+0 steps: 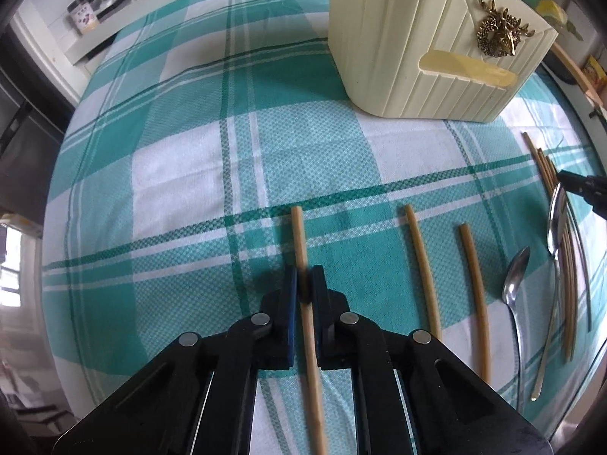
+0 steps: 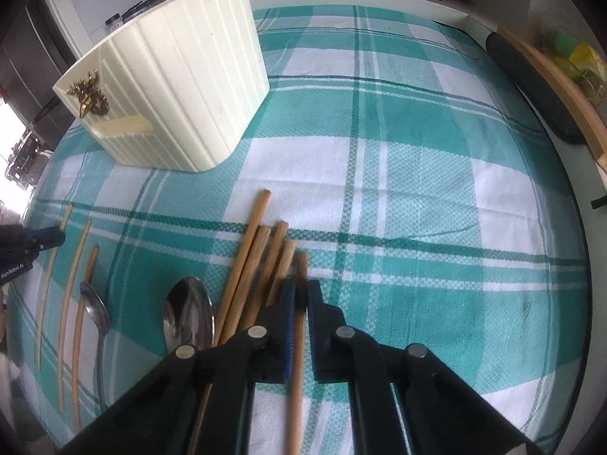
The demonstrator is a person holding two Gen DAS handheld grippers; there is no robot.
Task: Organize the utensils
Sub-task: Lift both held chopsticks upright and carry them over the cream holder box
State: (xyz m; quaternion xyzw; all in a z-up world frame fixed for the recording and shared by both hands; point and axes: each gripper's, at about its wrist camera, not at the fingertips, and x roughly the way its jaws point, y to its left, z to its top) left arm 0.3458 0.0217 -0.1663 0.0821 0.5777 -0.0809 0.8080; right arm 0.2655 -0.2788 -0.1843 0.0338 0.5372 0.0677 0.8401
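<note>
My left gripper (image 1: pixel 304 284) is shut on a pale chopstick (image 1: pixel 299 235) that lies on the checked cloth. Two more pale chopsticks (image 1: pixel 419 250) lie to its right, then two metal spoons (image 1: pixel 514 284) and a bundle of brown chopsticks (image 1: pixel 567 273). My right gripper (image 2: pixel 301 295) is shut on the rightmost brown chopstick (image 2: pixel 300 341) of that bundle (image 2: pixel 254 261). A large spoon (image 2: pixel 187 314) lies left of it, a smaller spoon (image 2: pixel 95 311) further left. The cream ribbed utensil holder (image 1: pixel 417 38) stands at the back; it also shows in the right wrist view (image 2: pixel 178 87).
A green and white checked cloth (image 1: pixel 182 174) covers the table. A wooden-edged tray with a dark roll (image 2: pixel 531 87) lies along the right edge. Jars (image 1: pixel 83 13) stand on a counter at the back left. The left gripper shows at the right wrist view's left edge (image 2: pixel 41 239).
</note>
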